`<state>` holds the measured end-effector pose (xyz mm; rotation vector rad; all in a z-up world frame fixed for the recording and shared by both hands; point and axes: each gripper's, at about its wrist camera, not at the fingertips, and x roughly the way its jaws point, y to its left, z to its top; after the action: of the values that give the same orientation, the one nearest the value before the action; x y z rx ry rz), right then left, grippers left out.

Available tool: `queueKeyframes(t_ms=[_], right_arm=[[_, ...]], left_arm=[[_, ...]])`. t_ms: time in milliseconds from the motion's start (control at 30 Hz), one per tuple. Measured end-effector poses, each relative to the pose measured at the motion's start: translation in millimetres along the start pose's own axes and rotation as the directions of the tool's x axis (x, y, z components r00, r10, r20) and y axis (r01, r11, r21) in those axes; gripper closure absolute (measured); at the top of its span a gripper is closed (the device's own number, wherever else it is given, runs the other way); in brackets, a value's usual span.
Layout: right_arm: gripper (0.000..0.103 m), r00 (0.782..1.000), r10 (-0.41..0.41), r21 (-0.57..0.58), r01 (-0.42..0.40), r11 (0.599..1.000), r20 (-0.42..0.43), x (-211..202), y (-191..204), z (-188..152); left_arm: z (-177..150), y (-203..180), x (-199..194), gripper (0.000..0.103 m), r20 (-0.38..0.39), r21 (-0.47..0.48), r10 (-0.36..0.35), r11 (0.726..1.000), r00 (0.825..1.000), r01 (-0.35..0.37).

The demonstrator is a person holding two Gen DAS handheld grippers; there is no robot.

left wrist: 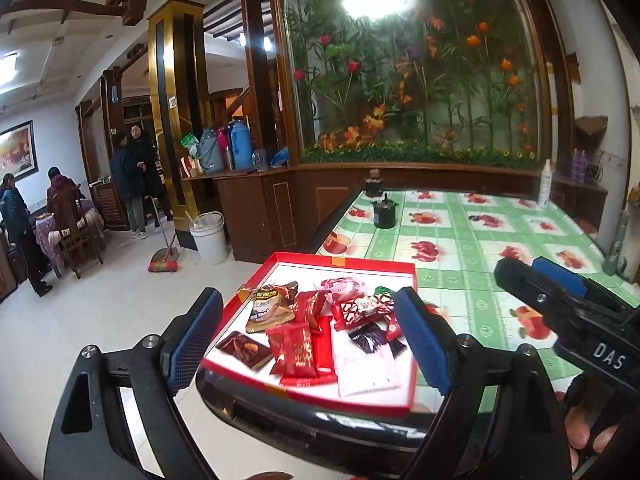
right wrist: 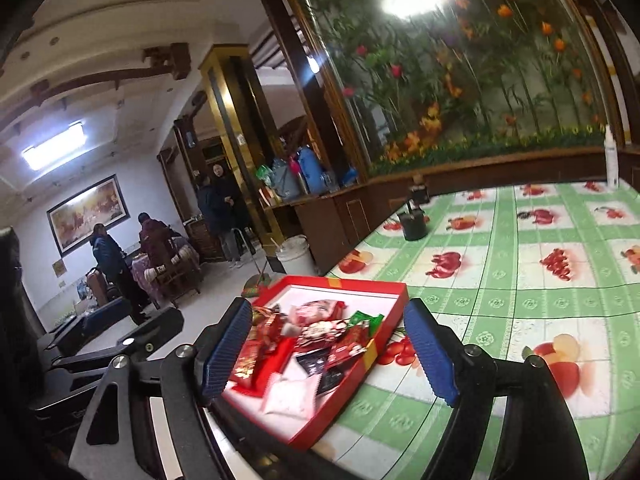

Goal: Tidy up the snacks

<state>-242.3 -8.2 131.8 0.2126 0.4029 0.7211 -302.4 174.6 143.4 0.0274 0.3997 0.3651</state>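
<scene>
- Blue ribbed pads on black arms: left gripper (left wrist: 308,338), jaws spread wide and empty, hanging above the near end of the snack tray without touching it.
- Right gripper (right wrist: 330,350), same blue pads and black frame, jaws likewise parted with nothing between them; from its own camera the tray shows between and beyond its fingers. In the left wrist view its black body enters from the right edge, with part of a person's hand (left wrist: 580,432) beneath it.
- Red tray (left wrist: 344,260), shallow, white inside, lying on the table's near corner beside the dark rounded edge.
- Snacks inside the tray, loosely piled: brown-and-gold packet (left wrist: 267,306) at the left; dark brown square packet (left wrist: 244,350) nearest the front left; several red wrappers (left wrist: 298,346) in the middle, overlapping; pink-and-white round packet (left wrist: 342,288) toward the back; red packet with white shapes (left wrist: 358,308); dark purple packet (left wrist: 368,336); white packet (left wrist: 368,372) at the front right; green wrapper (right wrist: 362,318) toward the far right.
- Table (left wrist: 472,248), covered in a green-and-white checked cloth with fruit prints.
- Black pot (left wrist: 385,214) on the far left of the table, well apart from the tray.
- White spray bottle (left wrist: 545,184) at the far right.
- White bucket (left wrist: 209,236) on the floor beyond the table.
- Four people (left wrist: 136,168) farther off in the room.
</scene>
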Motion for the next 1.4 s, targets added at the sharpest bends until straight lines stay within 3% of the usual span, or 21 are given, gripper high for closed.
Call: queueKeyframes(t_ms=[67,267,533,733,1033,1400], right_arm=[[0.019,1.0,-0.005,-0.011,0.006,1.0,0.025,-19,9,-2],[0.015,0.995,-0.032,-0.078,0.039,0.996,0.091,-57,30,-15],[0.015,0.985,-0.098,-0.115,0.115,0.987,0.145,-57,32,-18],[0.015,0.984,-0.099,-0.085,0.112,0.99,0.148,-61,30,-17],[0.015,0.981,-0.098,-0.144,0.123,0.982,0.167,-66,44,-20],[0.015,0.987,-0.091,-0.131,0.109,0.985,0.136,-59,42,-22]], left_arm=[[-3,1,-8,0.0,0.008,0.003,-0.004,1.0,1.0,0.004],[-11,-3,-17,0.0,-0.003,0.023,-0.038,0.999,0.999,0.038],[-18,-11,-9,0.0,-0.029,0.041,-0.022,0.999,0.999,0.024],[-22,-3,-14,0.0,-0.035,0.021,-0.022,1.0,0.999,0.022],[-26,10,-9,0.0,-0.055,-0.009,-0.005,1.0,0.998,0.005],[-30,27,-7,0.0,-0.067,-0.04,0.016,0.999,0.998,-0.019]])
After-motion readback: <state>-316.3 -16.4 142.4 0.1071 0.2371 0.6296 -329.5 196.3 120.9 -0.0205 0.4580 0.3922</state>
